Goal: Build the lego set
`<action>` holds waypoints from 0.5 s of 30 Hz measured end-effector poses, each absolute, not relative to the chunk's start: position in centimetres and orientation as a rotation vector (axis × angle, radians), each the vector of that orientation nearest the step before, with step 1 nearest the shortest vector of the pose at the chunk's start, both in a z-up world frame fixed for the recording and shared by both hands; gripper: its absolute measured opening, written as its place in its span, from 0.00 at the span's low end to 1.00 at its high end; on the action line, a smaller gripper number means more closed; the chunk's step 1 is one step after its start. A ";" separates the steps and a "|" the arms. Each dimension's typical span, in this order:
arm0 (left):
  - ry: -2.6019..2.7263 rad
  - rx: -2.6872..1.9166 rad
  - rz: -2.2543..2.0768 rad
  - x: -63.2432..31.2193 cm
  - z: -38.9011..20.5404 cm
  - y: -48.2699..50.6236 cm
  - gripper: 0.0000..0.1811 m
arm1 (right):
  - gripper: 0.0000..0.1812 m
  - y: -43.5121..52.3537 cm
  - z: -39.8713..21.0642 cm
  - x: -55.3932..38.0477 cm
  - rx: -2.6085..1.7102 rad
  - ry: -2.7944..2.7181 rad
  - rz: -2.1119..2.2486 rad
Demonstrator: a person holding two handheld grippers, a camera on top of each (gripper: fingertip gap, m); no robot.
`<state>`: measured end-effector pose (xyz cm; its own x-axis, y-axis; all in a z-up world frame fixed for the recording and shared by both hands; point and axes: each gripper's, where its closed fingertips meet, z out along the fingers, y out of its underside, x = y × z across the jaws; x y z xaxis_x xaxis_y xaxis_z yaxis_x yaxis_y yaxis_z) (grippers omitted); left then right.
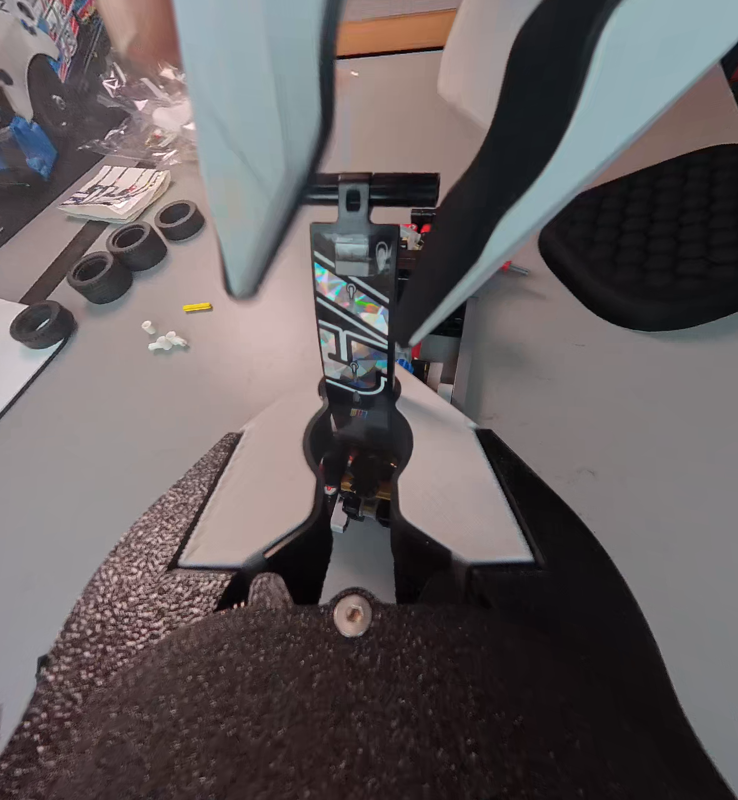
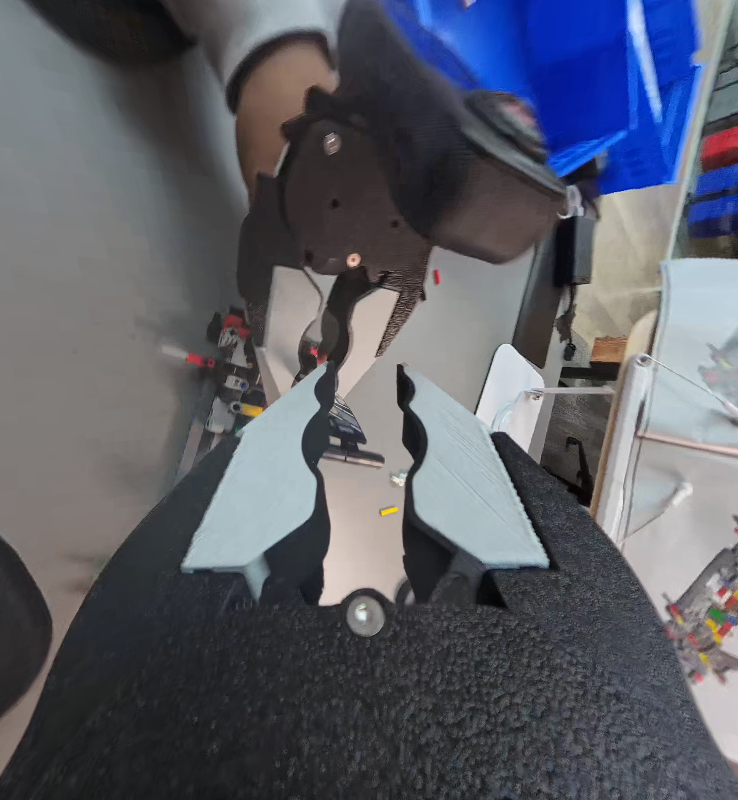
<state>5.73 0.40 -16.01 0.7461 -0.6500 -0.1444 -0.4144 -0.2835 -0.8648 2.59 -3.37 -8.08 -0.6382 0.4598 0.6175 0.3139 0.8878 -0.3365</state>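
A lego assembly with a long black panel (image 1: 354, 303) bearing a shiny holographic sticker and a black crossbar (image 1: 375, 186) at its far end reaches forward from my left gripper (image 1: 360, 389). The left fingers are shut on the assembly's dark base (image 1: 358, 450). My right gripper (image 1: 323, 318) comes in from above, open, with its fingers on either side of the panel's far half. In the right wrist view my right gripper (image 2: 362, 368) is open and empty. The panel (image 2: 345, 422) shows past its left finger, below the left gripper (image 2: 321, 353). More of the lego build (image 2: 228, 372) lies on the grey table.
Several black tyres (image 1: 137, 240), a sticker sheet (image 1: 116, 190), a yellow piece (image 1: 197, 308) and white pieces (image 1: 165, 340) lie on the table to the left, with plastic bags (image 1: 142, 112) behind. A black mesh chair (image 1: 661, 242) is at right. Blue bins (image 2: 575, 65) and an instruction booklet (image 2: 722, 606) show in the right wrist view. The left gripper's tips are roughly 9 cm from the right gripper's. The yellow piece (image 1: 197, 308) is about 20 cm from my left fingertips and 25 cm from my right. My right wrist view (image 2: 387, 508) looks at it from another angle.
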 end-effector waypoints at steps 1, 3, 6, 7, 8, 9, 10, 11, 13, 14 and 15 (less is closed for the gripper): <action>0.772 -1.925 -0.274 5.1 -16.0 0.6 0.10 | 0.12 -3.1 -6.6 2.6 -0.639 -2.216 0.361; 0.655 -1.933 -0.271 3.9 -15.9 0.9 0.10 | 0.14 -1.4 -4.9 3.5 -0.866 -2.026 0.544; 0.438 -1.958 -0.365 2.6 -15.5 0.9 0.10 | 0.21 2.5 -9.6 7.2 -1.239 -1.937 0.566; 0.376 -1.963 -0.390 2.2 -15.4 0.9 0.10 | 0.24 3.4 -12.0 8.3 -1.338 -1.921 0.541; 0.326 -1.965 -0.408 1.9 -15.3 0.8 0.11 | 0.28 3.9 -14.5 9.4 -1.446 -1.913 0.527; 0.292 -1.966 -0.426 1.8 -15.2 0.6 0.11 | 0.32 3.8 -16.5 10.0 -1.528 -1.901 0.524; 0.276 -1.967 -0.447 2.0 -15.1 0.3 0.12 | 0.32 3.6 -17.9 10.4 -1.578 -1.887 0.517; 0.278 -1.970 -0.465 2.2 -15.1 0.0 0.12 | 0.32 3.5 -19.1 10.5 -1.614 -1.873 0.498; 0.310 -1.956 -0.472 2.7 -14.8 -0.8 0.14 | 0.32 3.9 -20.1 10.2 -1.603 -1.854 0.430; 0.332 -1.946 -0.448 2.7 -14.6 -1.2 0.15 | 0.31 4.2 -20.0 9.9 -1.572 -1.867 0.405; 0.355 -1.928 -0.416 2.6 -14.2 -1.6 0.16 | 0.31 4.5 -20.0 9.7 -1.547 -1.893 0.384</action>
<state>2.64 -1.56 -14.17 0.8941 -0.4307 0.1226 -0.0537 -0.3750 -0.9255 9.72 4.48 -19.98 -0.0880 0.9500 0.2996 0.7582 0.2589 -0.5984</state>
